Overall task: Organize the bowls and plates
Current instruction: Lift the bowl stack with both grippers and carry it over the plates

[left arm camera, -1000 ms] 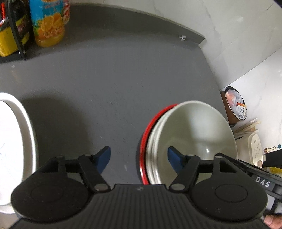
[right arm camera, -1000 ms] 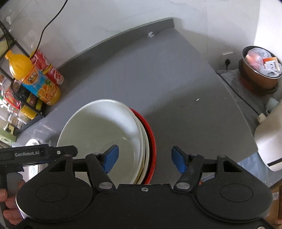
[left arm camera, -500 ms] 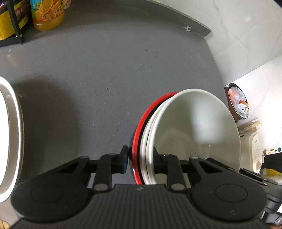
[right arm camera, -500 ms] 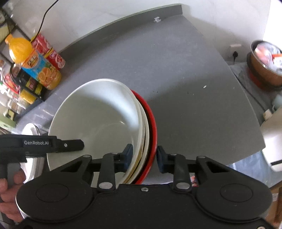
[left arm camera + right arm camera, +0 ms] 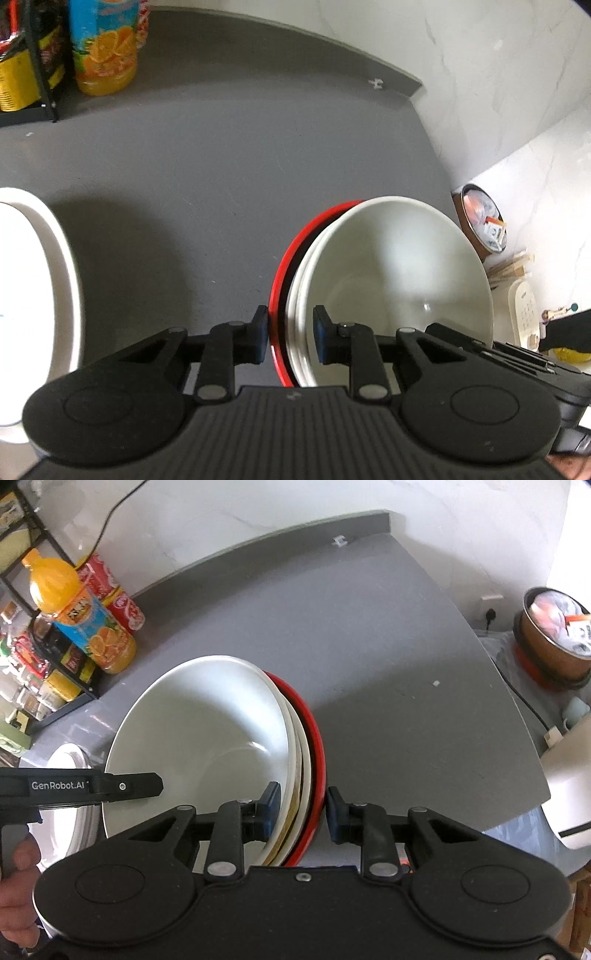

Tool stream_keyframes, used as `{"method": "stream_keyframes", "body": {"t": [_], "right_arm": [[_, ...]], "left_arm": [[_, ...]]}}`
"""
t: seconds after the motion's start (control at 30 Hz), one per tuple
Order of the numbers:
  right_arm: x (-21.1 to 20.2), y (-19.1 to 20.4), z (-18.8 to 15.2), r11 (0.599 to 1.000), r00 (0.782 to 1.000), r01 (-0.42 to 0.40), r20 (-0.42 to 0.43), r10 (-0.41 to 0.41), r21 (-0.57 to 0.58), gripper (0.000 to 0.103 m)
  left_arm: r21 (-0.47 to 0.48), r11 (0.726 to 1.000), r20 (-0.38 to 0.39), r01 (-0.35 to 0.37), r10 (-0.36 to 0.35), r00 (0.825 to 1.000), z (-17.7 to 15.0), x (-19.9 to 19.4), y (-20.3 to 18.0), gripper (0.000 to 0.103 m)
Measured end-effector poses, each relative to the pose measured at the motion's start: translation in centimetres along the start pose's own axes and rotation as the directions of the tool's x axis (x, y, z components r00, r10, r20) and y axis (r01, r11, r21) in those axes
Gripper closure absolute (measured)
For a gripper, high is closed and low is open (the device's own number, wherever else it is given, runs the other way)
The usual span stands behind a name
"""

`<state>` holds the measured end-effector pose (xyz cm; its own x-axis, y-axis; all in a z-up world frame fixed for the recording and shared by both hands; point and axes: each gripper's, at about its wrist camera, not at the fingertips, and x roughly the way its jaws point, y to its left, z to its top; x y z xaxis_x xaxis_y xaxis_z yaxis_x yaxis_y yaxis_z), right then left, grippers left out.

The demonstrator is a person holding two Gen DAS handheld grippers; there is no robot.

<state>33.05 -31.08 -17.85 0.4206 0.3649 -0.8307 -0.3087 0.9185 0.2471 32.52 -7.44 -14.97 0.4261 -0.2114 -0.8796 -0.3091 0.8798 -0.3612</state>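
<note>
A: Where's your room?

B: Bare grey counter from 11 to 1 o'clock; its edge drops off at 3. Juice bottle at 10.

A: The bowl stack?

B: White bowls nested in a red-rimmed one, counter centre. Your left gripper and right gripper each pinch opposite rims, jaws narrow.

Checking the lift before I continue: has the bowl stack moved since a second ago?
Cannot tell: the bowl stack is clamped by both grippers, so the cameras move with it; the juice bottle shifts only slightly.
</note>
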Motion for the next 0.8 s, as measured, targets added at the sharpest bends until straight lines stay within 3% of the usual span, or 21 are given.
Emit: {"method": "stream_keyframes", "body": {"t": [0.43,0.8], "right_arm": [[-0.9,5.1,1.4,0.996,0.999,-0.036,0.032,0.039,-0.077,0.078],[-0.4,11.6,1.8,0.983,0.995,-0.092,0.027,0.098,-0.162,0.078]], "left_arm": [[-0.082,0.997,0.074,0.004,0.002,0.997,0.9,-3.9,3.9,0.08],[-0.164,0.986,0.125,-0.018,0.039,0.991,1.0,-8.0,9.6,0.08]]}}
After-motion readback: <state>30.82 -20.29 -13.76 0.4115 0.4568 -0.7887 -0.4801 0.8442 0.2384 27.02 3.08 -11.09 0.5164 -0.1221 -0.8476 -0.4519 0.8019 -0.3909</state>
